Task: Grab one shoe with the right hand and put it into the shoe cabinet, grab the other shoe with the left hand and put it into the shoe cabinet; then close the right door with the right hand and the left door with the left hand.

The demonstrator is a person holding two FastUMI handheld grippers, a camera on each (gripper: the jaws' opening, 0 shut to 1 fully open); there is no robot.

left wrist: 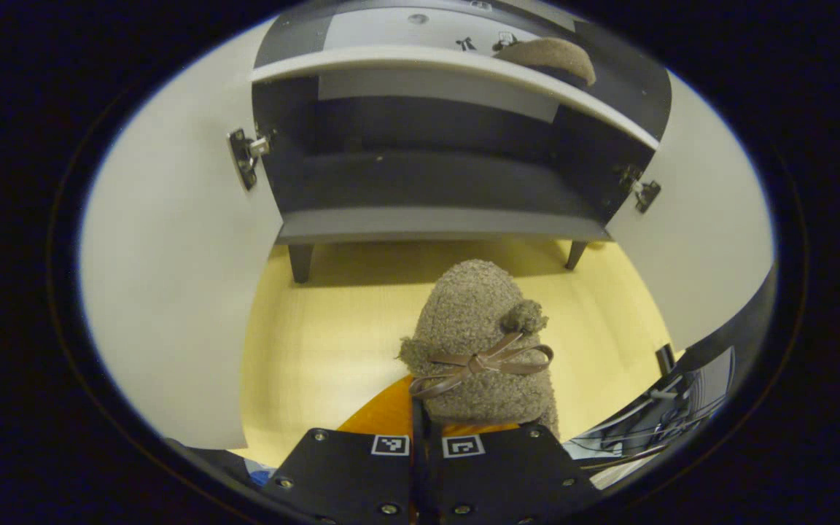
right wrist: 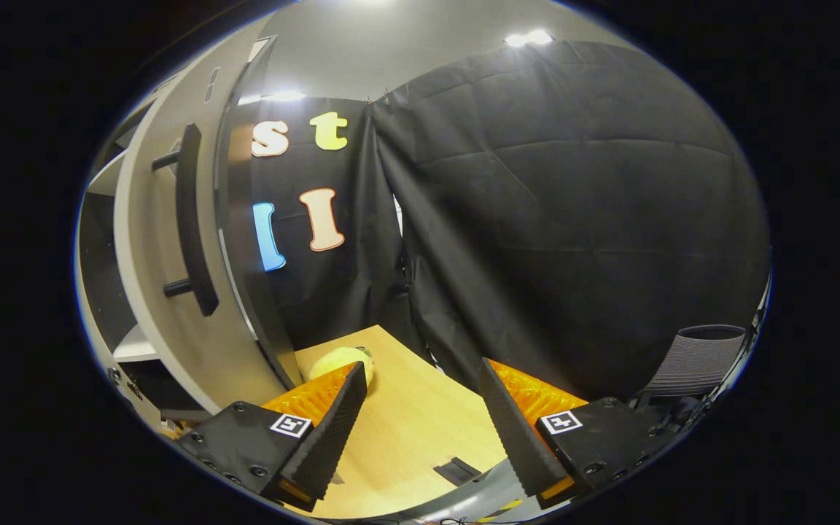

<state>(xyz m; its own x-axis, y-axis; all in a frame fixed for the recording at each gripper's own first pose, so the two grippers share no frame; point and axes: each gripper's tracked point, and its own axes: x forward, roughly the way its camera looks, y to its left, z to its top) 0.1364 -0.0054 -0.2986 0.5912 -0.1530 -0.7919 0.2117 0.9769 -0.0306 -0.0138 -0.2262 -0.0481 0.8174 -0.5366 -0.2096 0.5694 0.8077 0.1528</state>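
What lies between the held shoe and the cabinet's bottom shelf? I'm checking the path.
In the left gripper view, only bare yellow floor separates the held shoe from the cabinet.

You hold a shoe [left wrist: 480, 343] of rough, nubbly fleece with a smooth, leather-like bow [left wrist: 478, 363]. Your cabinet doors [left wrist: 172, 292] look matt and smooth, their hinges [left wrist: 246, 155] shiny metal. The tabletop [right wrist: 405, 430] is pale, matt wood grain.
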